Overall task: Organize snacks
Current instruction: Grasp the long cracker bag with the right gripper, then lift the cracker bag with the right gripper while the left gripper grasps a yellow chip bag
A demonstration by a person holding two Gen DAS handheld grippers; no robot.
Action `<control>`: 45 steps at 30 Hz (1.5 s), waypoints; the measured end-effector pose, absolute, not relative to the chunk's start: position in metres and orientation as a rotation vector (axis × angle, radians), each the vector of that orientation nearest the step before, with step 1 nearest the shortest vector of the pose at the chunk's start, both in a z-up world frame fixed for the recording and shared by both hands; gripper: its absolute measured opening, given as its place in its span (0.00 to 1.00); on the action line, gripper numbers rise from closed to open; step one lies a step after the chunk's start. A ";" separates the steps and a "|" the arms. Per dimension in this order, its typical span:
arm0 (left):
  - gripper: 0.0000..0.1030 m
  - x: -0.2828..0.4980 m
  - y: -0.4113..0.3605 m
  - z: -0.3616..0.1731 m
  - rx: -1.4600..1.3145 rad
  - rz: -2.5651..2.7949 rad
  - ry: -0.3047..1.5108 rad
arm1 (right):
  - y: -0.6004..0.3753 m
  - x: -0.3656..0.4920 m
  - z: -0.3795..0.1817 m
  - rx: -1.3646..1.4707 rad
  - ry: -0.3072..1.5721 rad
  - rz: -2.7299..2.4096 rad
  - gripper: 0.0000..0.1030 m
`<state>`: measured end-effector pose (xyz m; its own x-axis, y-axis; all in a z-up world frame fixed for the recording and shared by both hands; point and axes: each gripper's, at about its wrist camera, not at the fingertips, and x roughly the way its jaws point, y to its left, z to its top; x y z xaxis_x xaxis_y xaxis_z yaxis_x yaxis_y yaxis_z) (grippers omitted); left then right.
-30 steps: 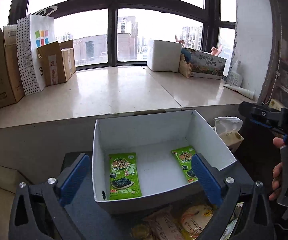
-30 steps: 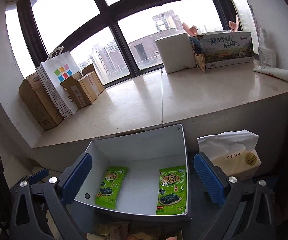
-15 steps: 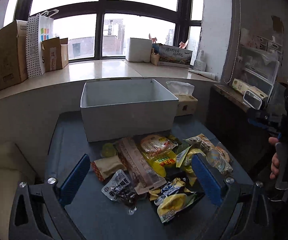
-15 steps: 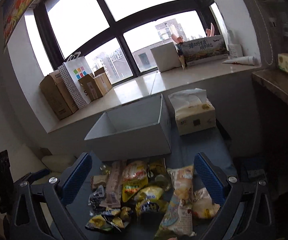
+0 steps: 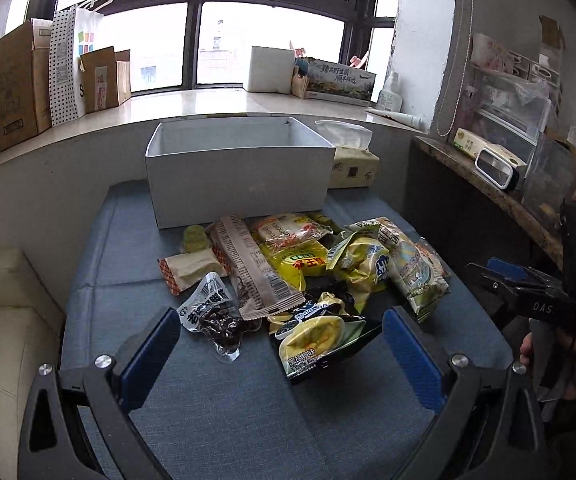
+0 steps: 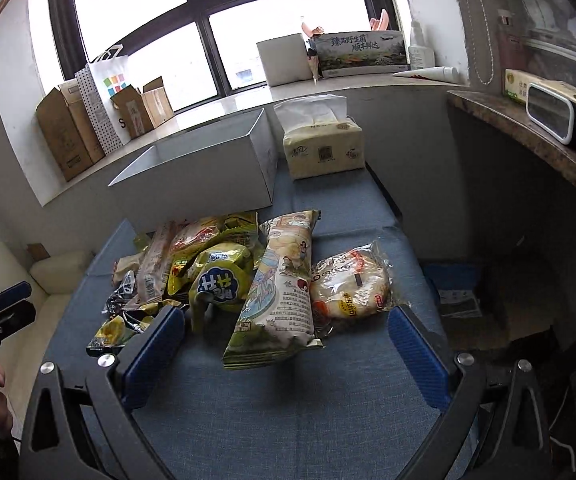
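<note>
Blue counter (image 5: 248, 420) at frame centre carries an unsorted snack pile (image 5: 303, 276) before the white box (image 5: 240, 180), its contents hidden; both tools, left (image 5: 280, 360) and right (image 6: 284, 352), gape empty, so sorting appears mostly outstanding.

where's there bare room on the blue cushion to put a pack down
Bare blue cushion lies between the snack pile and the left tongs, and in a strip left of the pile. Right view: bare in front of the tissue pack. Crowded between the pile and the white box.
</note>
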<state>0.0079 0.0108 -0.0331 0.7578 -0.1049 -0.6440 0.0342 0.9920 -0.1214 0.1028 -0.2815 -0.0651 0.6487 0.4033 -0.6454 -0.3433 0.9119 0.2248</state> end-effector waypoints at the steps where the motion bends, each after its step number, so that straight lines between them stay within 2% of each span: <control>1: 1.00 0.008 0.011 -0.034 -0.103 -0.081 0.710 | -0.276 0.106 -0.067 0.061 0.757 0.436 1.00; 13: 1.00 0.004 0.013 -0.045 -0.083 -0.090 0.730 | -0.233 0.172 -0.102 -0.145 0.882 0.399 1.00; 19: 1.00 0.006 0.015 -0.050 -0.087 -0.089 0.740 | -0.235 0.209 -0.117 -0.095 0.993 0.390 1.00; 21: 1.00 0.007 0.014 -0.051 -0.084 -0.089 0.744 | -0.230 0.212 -0.124 -0.116 1.020 0.402 0.85; 22: 1.00 0.008 0.013 -0.052 -0.078 -0.087 0.746 | -0.227 0.209 -0.124 -0.152 1.000 0.391 0.81; 23: 1.00 0.008 0.012 -0.053 -0.073 -0.088 0.749 | -0.224 0.206 -0.123 -0.167 0.989 0.415 0.67; 24: 1.00 0.009 0.011 -0.055 -0.070 -0.090 0.753 | -0.222 0.201 -0.121 -0.167 0.984 0.455 0.44; 28: 1.00 0.012 0.007 -0.060 -0.046 -0.091 0.775 | -0.216 0.187 -0.116 -0.215 0.968 0.484 0.40; 34: 1.00 0.017 -0.001 -0.065 -0.018 -0.108 0.791 | -0.250 0.169 -0.093 -0.019 0.925 0.502 0.40; 39: 1.00 0.028 -0.016 -0.072 0.050 -0.134 0.813 | -0.289 0.142 -0.062 0.160 0.818 0.542 0.40; 45: 1.00 0.052 -0.039 -0.087 0.120 -0.205 0.860 | -0.317 0.120 -0.046 0.238 0.760 0.529 0.40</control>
